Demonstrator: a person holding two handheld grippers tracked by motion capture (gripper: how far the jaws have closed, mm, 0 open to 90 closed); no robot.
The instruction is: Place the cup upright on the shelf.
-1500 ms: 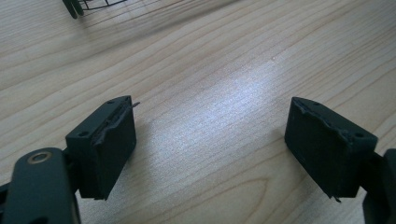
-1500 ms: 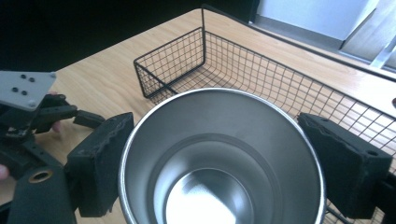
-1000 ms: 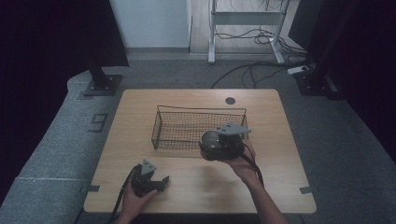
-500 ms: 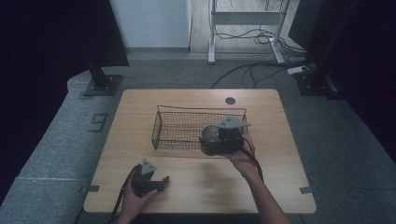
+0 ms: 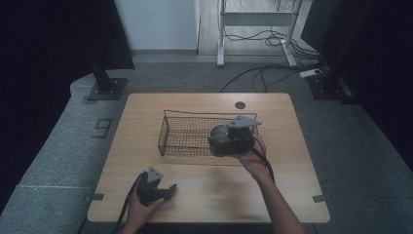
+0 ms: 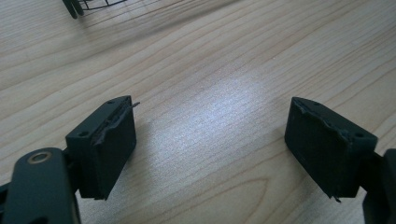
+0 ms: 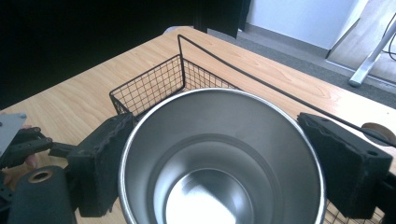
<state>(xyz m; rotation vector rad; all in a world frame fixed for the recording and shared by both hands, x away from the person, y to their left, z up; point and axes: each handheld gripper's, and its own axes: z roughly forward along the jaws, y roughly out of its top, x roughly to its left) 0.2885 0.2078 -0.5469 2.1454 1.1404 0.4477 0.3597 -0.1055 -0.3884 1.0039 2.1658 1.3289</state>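
The right gripper (image 7: 215,163) hung over the wire basket (image 5: 187,131), fingers clamped on a steel cup (image 7: 219,158). The left gripper (image 6: 210,144) rested low on the surface (image 5: 204,195), fingers wide apart, empty.

Cup (image 7: 219,158) over basket (image 7: 154,86) on table (image 5: 195,105)

Cup (image 7: 219,158) — farther over basket (image 5: 187,134)
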